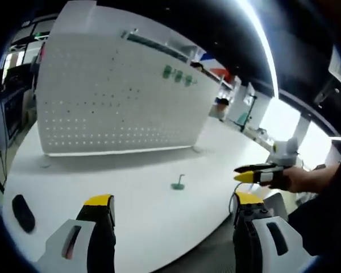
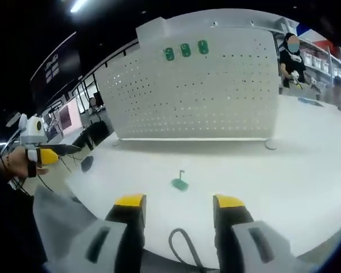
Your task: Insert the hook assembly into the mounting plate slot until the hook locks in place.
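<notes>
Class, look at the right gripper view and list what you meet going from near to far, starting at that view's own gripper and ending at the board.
right gripper → green hook lying on the white table → white pegboard → three green pieces near the pegboard's top.

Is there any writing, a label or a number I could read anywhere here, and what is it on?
None can be read.
The pegboard, its three green hooks and the green hook lying on the table carry no visible text.
The sign on the dark wall is too blurred to read.
</notes>
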A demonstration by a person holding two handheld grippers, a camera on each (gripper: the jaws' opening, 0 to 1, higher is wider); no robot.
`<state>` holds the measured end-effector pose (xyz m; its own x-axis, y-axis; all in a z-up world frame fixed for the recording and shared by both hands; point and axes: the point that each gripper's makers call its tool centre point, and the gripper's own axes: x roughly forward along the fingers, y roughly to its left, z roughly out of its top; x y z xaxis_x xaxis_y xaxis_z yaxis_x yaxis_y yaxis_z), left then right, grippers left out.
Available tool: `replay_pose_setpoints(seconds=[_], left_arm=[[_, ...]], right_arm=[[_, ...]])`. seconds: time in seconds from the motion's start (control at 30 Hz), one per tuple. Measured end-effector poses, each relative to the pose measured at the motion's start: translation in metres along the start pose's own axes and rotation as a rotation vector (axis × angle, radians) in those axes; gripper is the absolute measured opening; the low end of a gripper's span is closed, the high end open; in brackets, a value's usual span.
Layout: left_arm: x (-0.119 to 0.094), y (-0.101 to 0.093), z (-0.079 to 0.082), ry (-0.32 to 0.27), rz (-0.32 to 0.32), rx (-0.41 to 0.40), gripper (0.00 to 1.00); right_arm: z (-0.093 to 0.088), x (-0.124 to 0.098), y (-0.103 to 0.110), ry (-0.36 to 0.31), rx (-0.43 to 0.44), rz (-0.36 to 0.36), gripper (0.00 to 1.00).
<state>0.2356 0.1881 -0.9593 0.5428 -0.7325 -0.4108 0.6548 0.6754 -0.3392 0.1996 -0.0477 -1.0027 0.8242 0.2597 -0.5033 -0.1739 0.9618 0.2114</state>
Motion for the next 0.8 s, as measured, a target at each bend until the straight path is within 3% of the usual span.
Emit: replay_pose_setpoints(seconds=[0.17, 0.47, 0.8], left_arm=[[-0.002, 0.004, 0.004, -0.009, 0.012, -0.002, 0.87], [-0.004, 0.01, 0.001, 0.002, 0.028, -0.014, 0.86], [-0.004, 0.017, 0.003, 0.009, 0.041, -0.021, 0.86]], right_arm=[[0.001, 0.004, 0.01, 0.007, 0.001, 0.019, 0.42], [-0.003, 0.033, 0.025, 0.037, 0.0, 0.073, 0.41], [-0.022, 0.072, 0.022, 0.087, 0.063, 0.07, 0.37]])
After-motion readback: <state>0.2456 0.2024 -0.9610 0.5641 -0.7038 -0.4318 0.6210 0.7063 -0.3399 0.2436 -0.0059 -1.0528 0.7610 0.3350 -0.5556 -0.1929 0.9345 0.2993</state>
